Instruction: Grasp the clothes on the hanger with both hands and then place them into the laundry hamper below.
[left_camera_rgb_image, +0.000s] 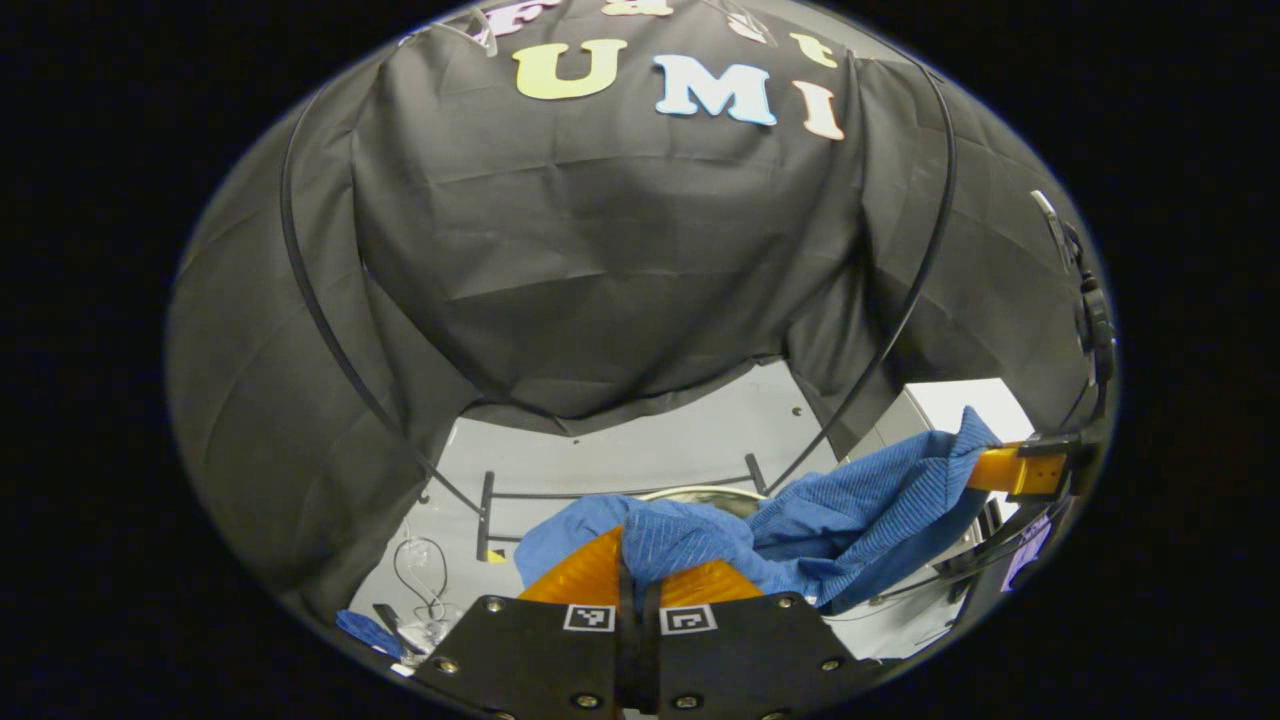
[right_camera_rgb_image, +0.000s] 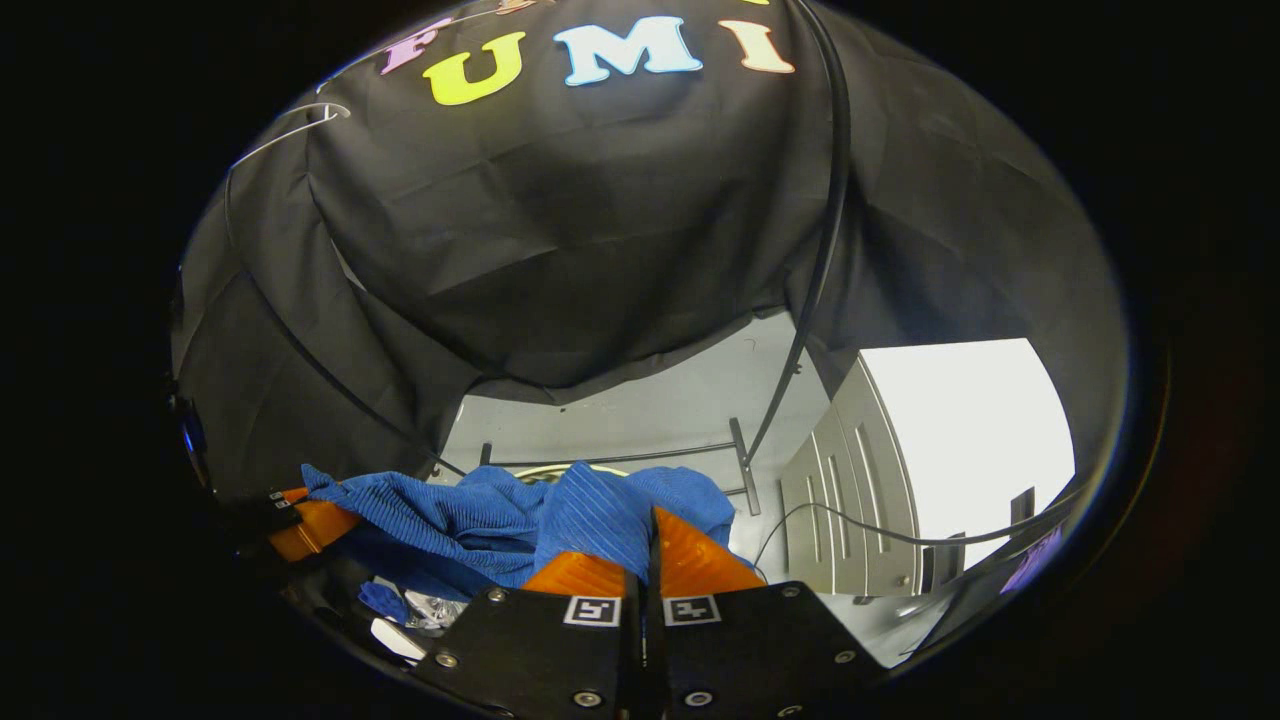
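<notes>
A blue ribbed fabric garment (left_camera_rgb_image: 800, 525) is stretched between the two tools, bunched at each end and sagging in the middle. It is held in the air in front of the black cloth wall (left_camera_rgb_image: 600, 250) of the booth.

In the left gripper view, the left tool (left_camera_rgb_image: 640, 570) is seen closed, with both fingers pressing on a fold of the garment, which spills over the fingertips. At the right edge of that view, the right tool (left_camera_rgb_image: 1015, 468) is seen farther off, with the other end of the garment drawn into it.

In the right gripper view, the right tool (right_camera_rgb_image: 650, 560) is likewise closed, its fingers nearly together with the garment (right_camera_rgb_image: 560, 515) gathered between and over them. The left tool (right_camera_rgb_image: 305, 525) appears at the left of this view, with a corner of the garment pinched in it.

Just behind the garment, a pale curved rim (left_camera_rgb_image: 700, 492) is partly visible; it cannot be told whether this is the laundry hamper. A thin black metal frame (left_camera_rgb_image: 490, 510) stands on the light grey floor (left_camera_rgb_image: 650, 440) beyond it, and two thin black poles (left_camera_rgb_image: 320, 310) curve up along the cloth wall. A small blue scrap and clear wrapping (right_camera_rgb_image: 410, 605) lie low at the left in the right gripper view. A grey panelled cabinet (right_camera_rgb_image: 850, 500) stands to the right.
</notes>
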